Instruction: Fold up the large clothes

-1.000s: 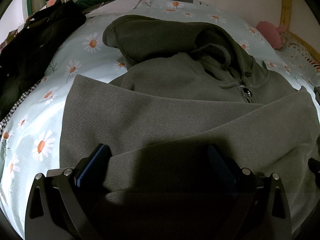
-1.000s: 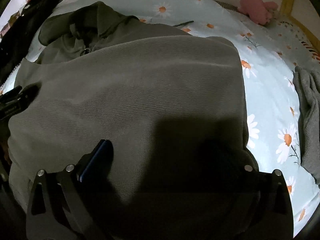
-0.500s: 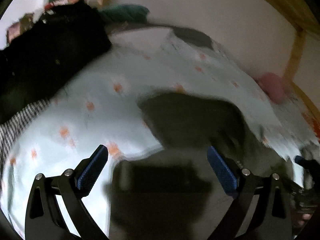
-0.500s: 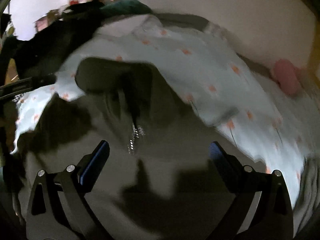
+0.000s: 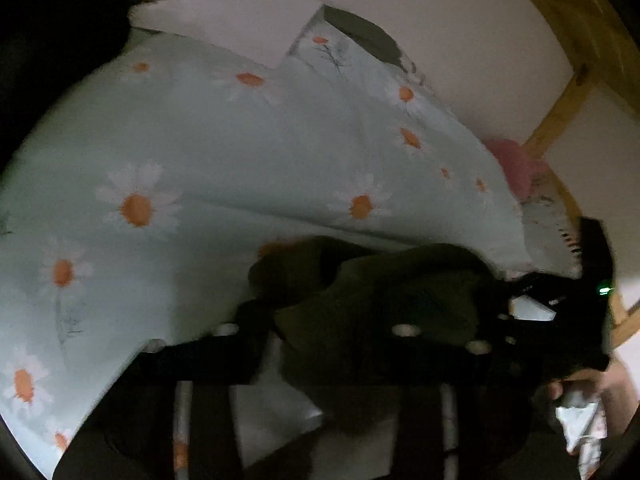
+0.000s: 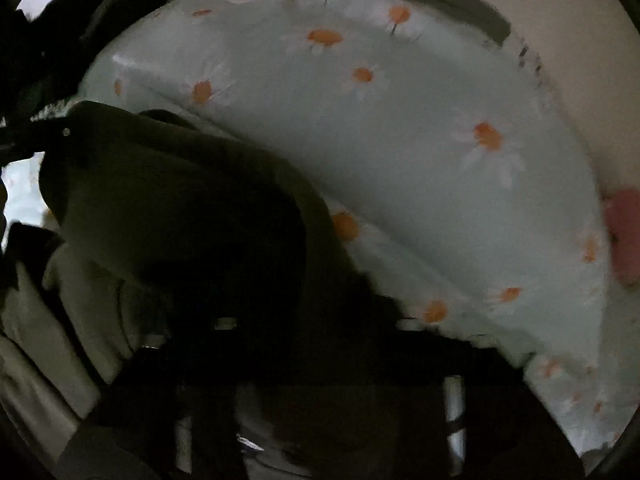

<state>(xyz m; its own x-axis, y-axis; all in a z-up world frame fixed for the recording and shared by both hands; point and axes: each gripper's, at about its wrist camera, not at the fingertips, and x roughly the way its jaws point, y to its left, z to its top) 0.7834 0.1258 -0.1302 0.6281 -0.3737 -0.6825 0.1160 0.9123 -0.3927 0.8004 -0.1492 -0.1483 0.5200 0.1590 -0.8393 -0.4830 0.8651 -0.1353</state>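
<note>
Left gripper: finger mounts drawn in toward centre, pads lost in dark, apparently clamped on a bunch of olive garment. Blurred, so a judgement only. Cloth bulging up and forward right out of the jaws, lifted clear of the daisy sheet, trailing off toward the right edge of the view.

Right gripper: same look, mounts close together, fingertips not visible, likely pinched on the same garment. From here, fabric rising forward and spreading left, a broad dark fold hanging across the lower left of the view, pale sheet behind and to the right.

Key relation: garment strung between the two claws, long axis running side to side, left to right across the bed. Bulk sagging between and below, nearer the right claw by the look of it. Both ends held, neither claw free.

Likely step: carrying the held edge over for a fold, or lifting to re-lay. Next move needs both claws travelling together and level, otherwise a skewed crease.

Further out: pink toy near the wall, wooden frame beyond, well apart from the cloth.
</note>
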